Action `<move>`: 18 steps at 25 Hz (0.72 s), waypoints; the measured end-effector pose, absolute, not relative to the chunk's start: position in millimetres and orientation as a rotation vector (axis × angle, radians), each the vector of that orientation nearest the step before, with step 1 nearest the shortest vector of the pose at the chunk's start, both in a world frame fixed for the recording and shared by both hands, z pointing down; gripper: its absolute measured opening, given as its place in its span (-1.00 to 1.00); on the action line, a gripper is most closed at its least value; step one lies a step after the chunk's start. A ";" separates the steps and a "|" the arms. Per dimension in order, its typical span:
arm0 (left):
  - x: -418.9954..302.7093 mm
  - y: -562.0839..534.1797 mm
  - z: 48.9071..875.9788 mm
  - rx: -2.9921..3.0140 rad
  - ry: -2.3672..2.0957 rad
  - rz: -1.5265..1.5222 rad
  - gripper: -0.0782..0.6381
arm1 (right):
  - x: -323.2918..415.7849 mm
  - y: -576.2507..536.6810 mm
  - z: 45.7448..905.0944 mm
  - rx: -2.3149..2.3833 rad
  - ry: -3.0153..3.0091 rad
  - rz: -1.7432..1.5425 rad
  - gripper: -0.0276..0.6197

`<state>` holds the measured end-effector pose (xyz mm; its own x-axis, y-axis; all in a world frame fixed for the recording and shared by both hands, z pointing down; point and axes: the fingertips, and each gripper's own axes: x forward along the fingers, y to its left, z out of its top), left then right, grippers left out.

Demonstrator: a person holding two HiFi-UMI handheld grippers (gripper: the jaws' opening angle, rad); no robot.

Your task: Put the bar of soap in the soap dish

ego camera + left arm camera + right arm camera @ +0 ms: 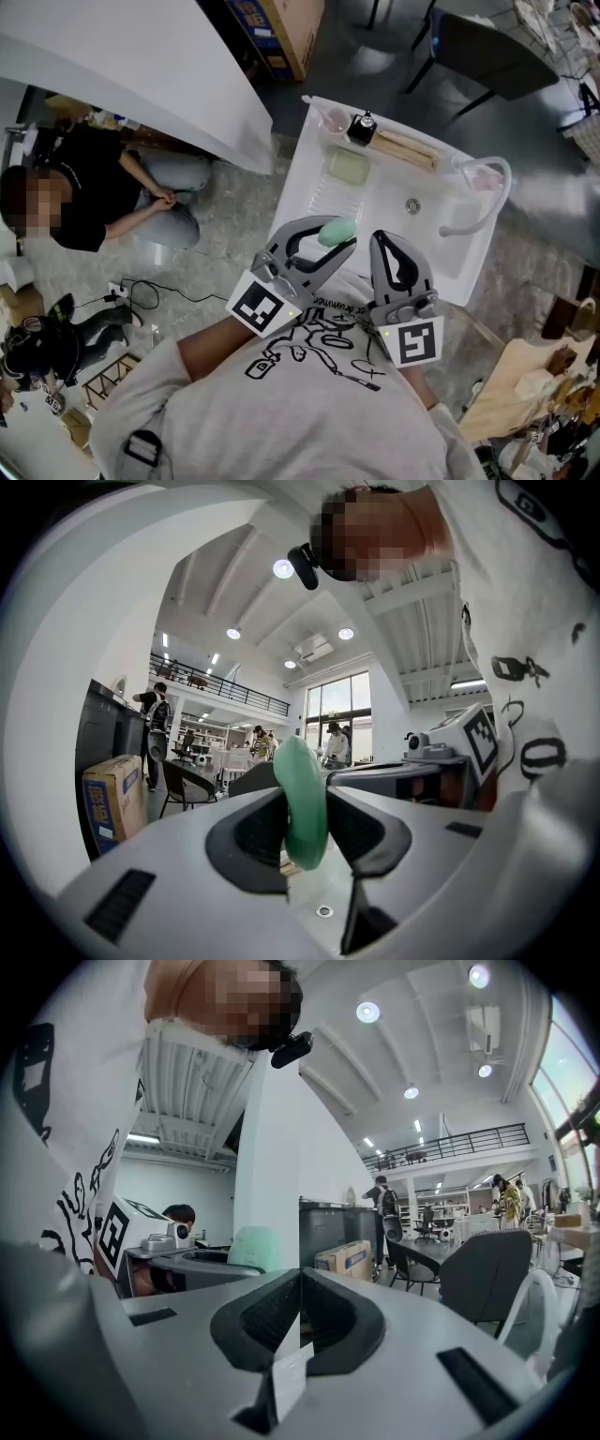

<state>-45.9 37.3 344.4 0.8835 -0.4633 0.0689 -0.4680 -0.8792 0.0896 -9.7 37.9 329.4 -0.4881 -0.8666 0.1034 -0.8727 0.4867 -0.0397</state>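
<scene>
- Head view: the left claw [330,240] is clamped on the bar of soap [337,231], a pale green oval. It hangs over the near edge of the white sink [380,192].
- The soap dish [348,168], a pale green tray, lies on the ribbed ledge at the far left of the sink. It appears empty and is well apart from the soap. A dark bottle [362,127] stands just behind it.
- Left gripper view: the soap stands on edge between the pads, and roughly its upper half rises clear of them. The jaws stand wide, as the bar's thickness requires.
- Right claw [386,242]: jaws together with nothing between them, as the right gripper view confirms. It is idle beside the left claw.
- Pose: both claws point roughly level and forward, drawn in close against the wearer's grey shirt [281,403].
- Step in hand, judged: carrying the soap to the dish; placement not yet done.
- Recommended conduct:
  - Reach forward over the basin and stop above the dish, short of the bottle.
  - Tip the left claw downward so the bar's flat face meets the tray.
  - Line the bar's long side up with the tray's.
  - Lower until it touches, and only then open.
- Risk: soap is slick, so a loosened grip in transit would likely drop it into the basin.
</scene>
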 end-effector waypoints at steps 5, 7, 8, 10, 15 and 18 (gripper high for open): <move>-28.9 39.4 343.9 2.942 -0.751 0.077 -0.43 | 14.3 41.0 327.1 1.557 -2.646 0.129 -0.84; -22.5 40.0 345.5 2.990 -0.732 0.122 -0.43 | 21.4 41.9 328.8 1.556 -2.646 0.133 -0.84; -19.8 39.6 347.1 3.013 -0.722 0.145 -0.43 | 24.3 41.8 330.4 1.553 -2.646 0.138 -0.84; -14.8 36.8 350.9 3.044 -0.711 0.176 -0.43 | 30.1 40.4 334.6 1.548 -2.649 0.161 -0.84; -5.0 24.2 359.3 3.081 -0.706 0.212 -0.44 | 42.0 36.0 341.6 1.541 -2.653 0.198 -0.84; -0.5 21.6 364.3 3.063 -0.709 0.223 -0.43 | 45.9 34.2 350.4 1.512 -2.663 0.214 -0.84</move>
